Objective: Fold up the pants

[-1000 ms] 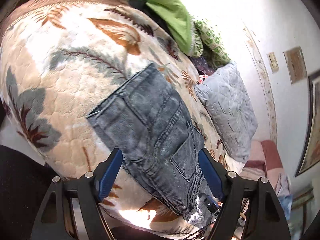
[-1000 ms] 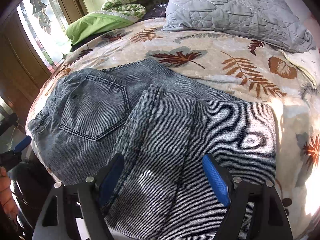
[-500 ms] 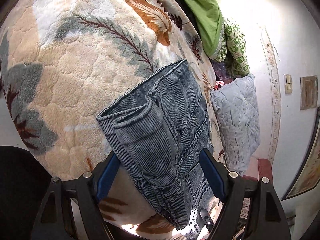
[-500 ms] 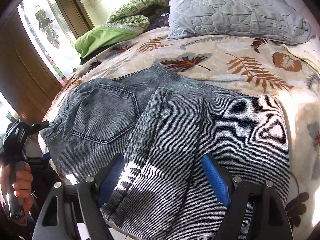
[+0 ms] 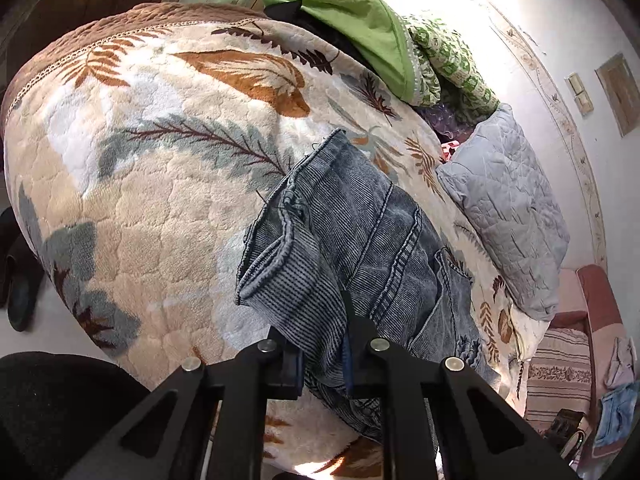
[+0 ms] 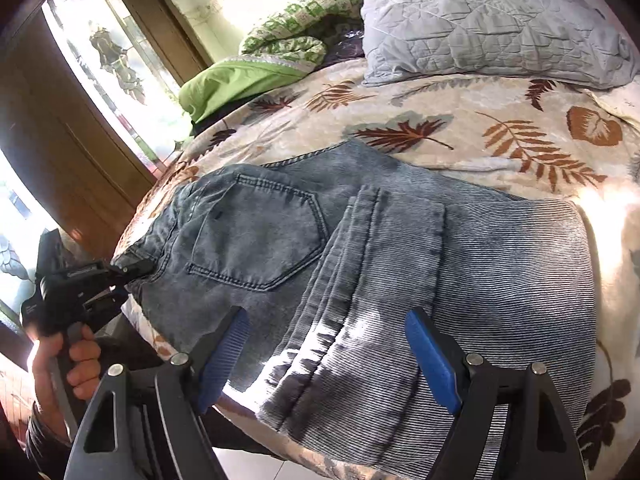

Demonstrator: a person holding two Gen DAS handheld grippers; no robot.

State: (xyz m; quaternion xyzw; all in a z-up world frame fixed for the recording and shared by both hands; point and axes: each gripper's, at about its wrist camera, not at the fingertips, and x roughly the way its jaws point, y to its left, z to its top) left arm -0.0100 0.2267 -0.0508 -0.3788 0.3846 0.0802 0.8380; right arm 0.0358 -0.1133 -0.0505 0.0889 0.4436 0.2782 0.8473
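Grey-blue jeans (image 6: 360, 248) lie folded on a leaf-patterned bed blanket (image 6: 460, 120), legs laid over the seat, back pocket facing up. In the left wrist view my left gripper (image 5: 324, 356) is shut on the waistband end of the jeans (image 5: 340, 240), the denim bunched between its jaws. It also shows in the right wrist view (image 6: 132, 270), gripping the jeans' left edge. My right gripper (image 6: 328, 352) is open just above the folded leg ends at the near bed edge, holding nothing.
A grey quilted pillow (image 6: 488, 20) and green bedding (image 6: 248, 76) lie at the head of the bed. A wooden door and window (image 6: 92, 100) stand at left. The blanket (image 5: 140, 200) spreads wide to the left of the jeans.
My left gripper has closed on the waistband end of the jeans; it was open around them before. My right gripper stayed open and drew back a little.
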